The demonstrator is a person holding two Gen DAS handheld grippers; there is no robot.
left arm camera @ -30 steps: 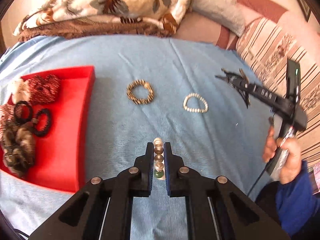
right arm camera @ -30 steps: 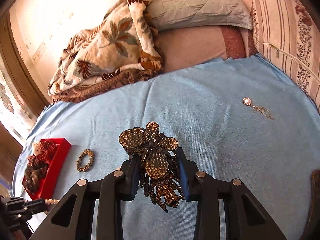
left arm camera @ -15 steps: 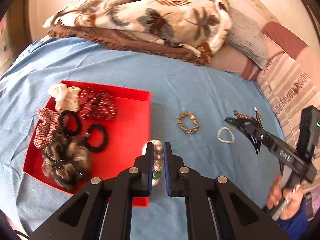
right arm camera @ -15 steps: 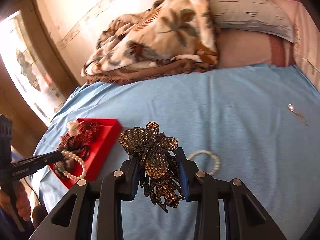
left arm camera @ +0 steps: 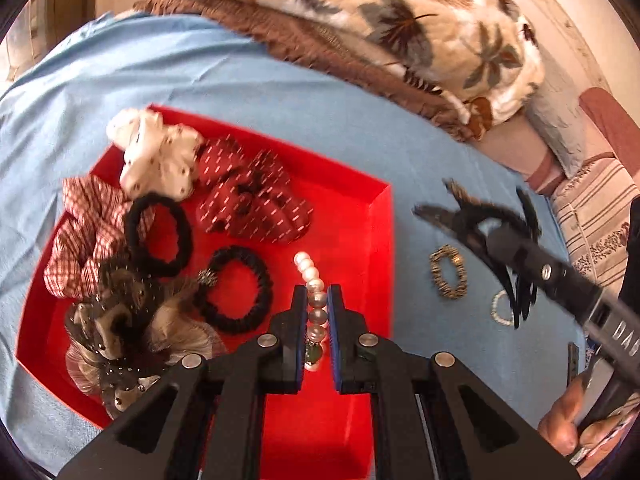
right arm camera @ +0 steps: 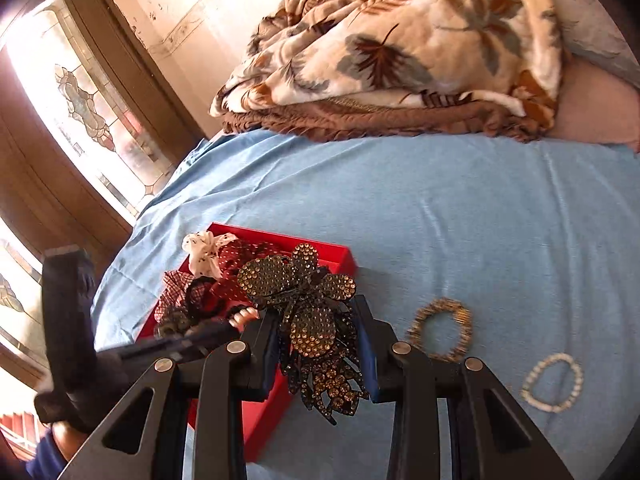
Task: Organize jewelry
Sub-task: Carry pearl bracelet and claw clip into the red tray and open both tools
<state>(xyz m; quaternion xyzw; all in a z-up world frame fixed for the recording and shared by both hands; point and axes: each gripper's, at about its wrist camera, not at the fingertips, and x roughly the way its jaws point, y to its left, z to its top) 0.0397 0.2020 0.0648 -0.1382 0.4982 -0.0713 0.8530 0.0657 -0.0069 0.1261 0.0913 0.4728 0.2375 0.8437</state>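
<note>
My left gripper [left arm camera: 317, 300] is shut on a bracelet of white and grey pearls [left arm camera: 313, 292] and hangs over the red tray [left arm camera: 356, 232]. Scrunchies and black hair ties [left arm camera: 158, 234] fill the tray's left half. My right gripper [right arm camera: 318, 312] is shut on a rhinestone flower hair clip [right arm camera: 308, 300], just right of the tray [right arm camera: 340, 254] and above its near corner. In the left wrist view that right gripper [left arm camera: 472, 220] comes in from the right with the clip showing dark. A gold bracelet [right arm camera: 440, 332] and a white bead bracelet [right arm camera: 554, 382] lie on the blue sheet.
A folded leaf-print blanket [right arm camera: 400, 52] and pillows lie at the head of the bed. A window [right arm camera: 80, 92] stands to the left. A person's hand [left arm camera: 576, 424] holds the right gripper's handle. The gold bracelet [left arm camera: 448, 276] lies right of the tray.
Both grippers have swung left towards the red tray. The left one now hangs over it with the pearls; the right one has carried the clip past the two bracelets to the tray's edge.
</note>
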